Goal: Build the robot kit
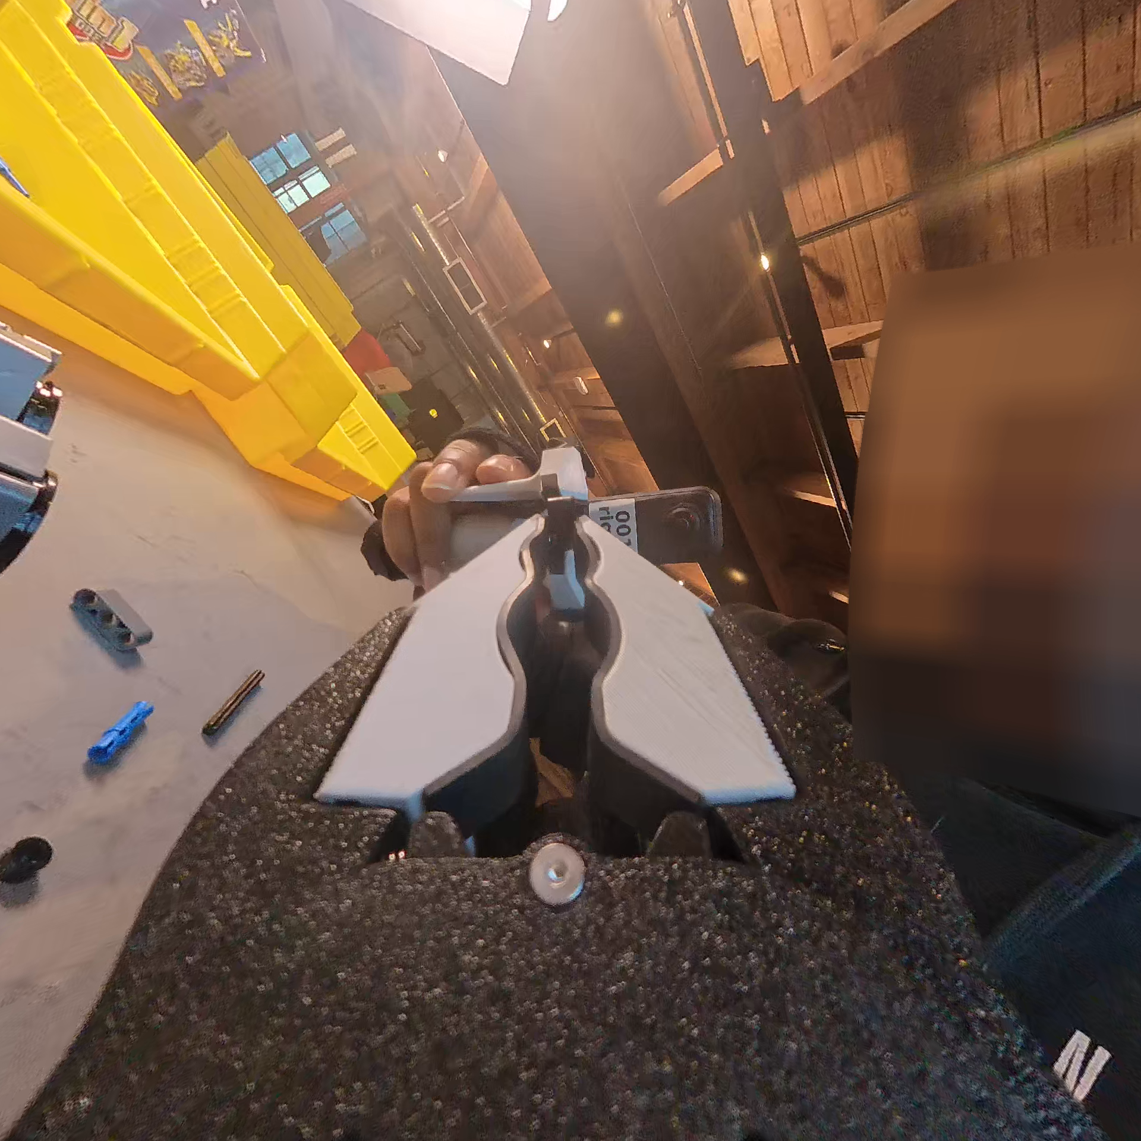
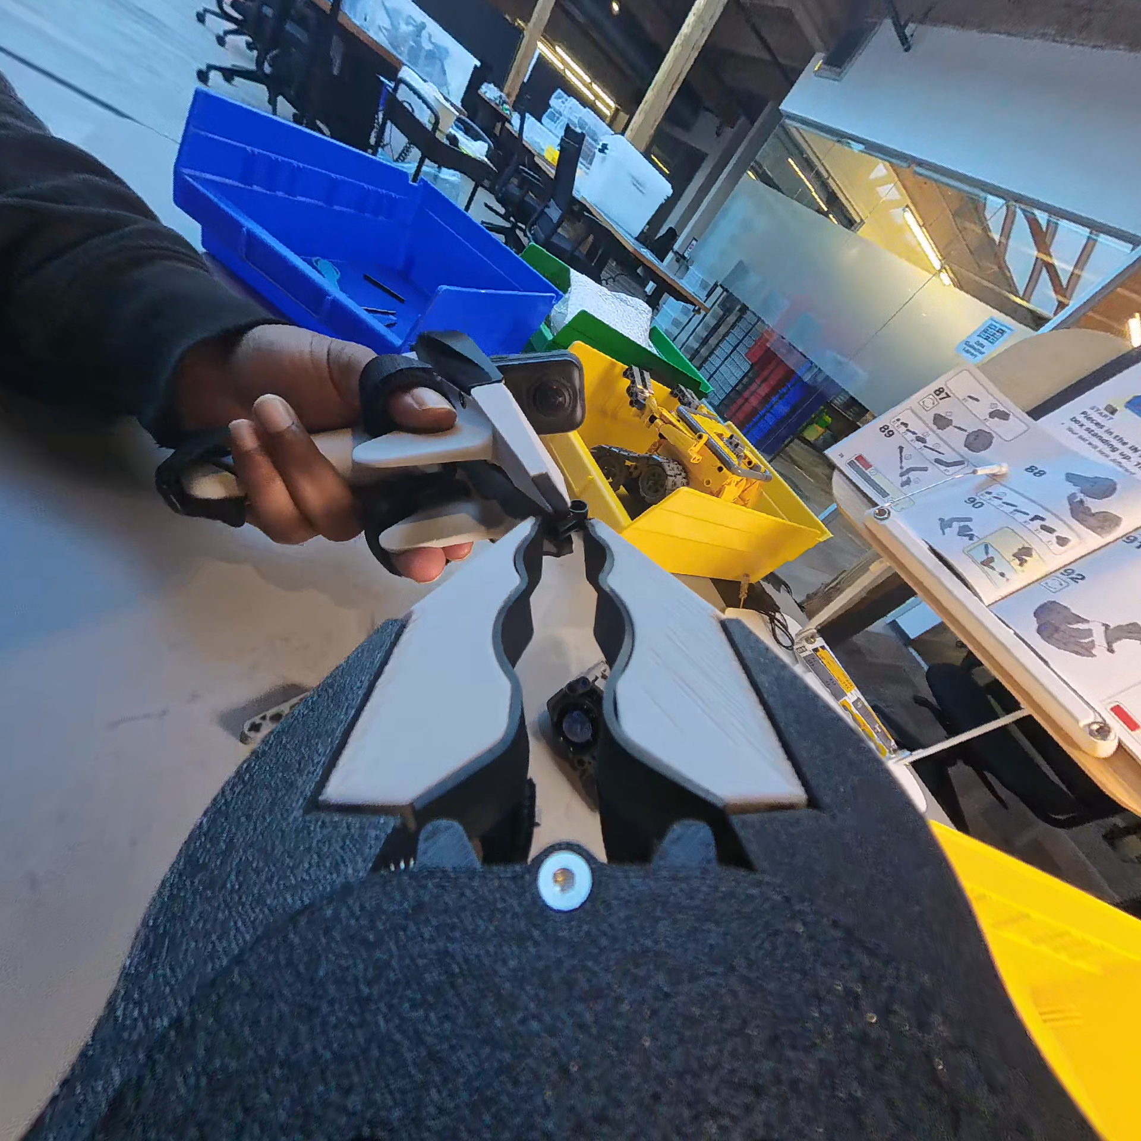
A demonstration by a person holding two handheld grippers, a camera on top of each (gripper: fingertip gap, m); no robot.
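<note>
My left gripper (image 1: 560, 523) is shut on a small black and grey part (image 1: 565, 583) held up off the table. My right gripper (image 2: 563, 528) is shut on a small black part (image 2: 560, 536). The two grippers meet tip to tip in mid-air, so the parts touch. In the left wrist view the right gripper (image 1: 555, 503) faces me, with a hand (image 1: 420, 518) on its handle. In the right wrist view the left gripper (image 2: 555, 501) comes in from the left, held by a hand (image 2: 290, 457) in a dark sleeve. How the parts join is hidden by the fingertips.
On the grey table (image 1: 185, 525) lie a grey beam (image 1: 111, 618), a blue pin (image 1: 120, 731), a black axle (image 1: 233, 702) and a black round piece (image 1: 25, 858). Yellow bins (image 1: 185, 259) stand behind. A blue bin (image 2: 339, 259), a yellow bin with a tracked model (image 2: 679, 457) and a booklet on a stand (image 2: 1019, 494) lie beyond.
</note>
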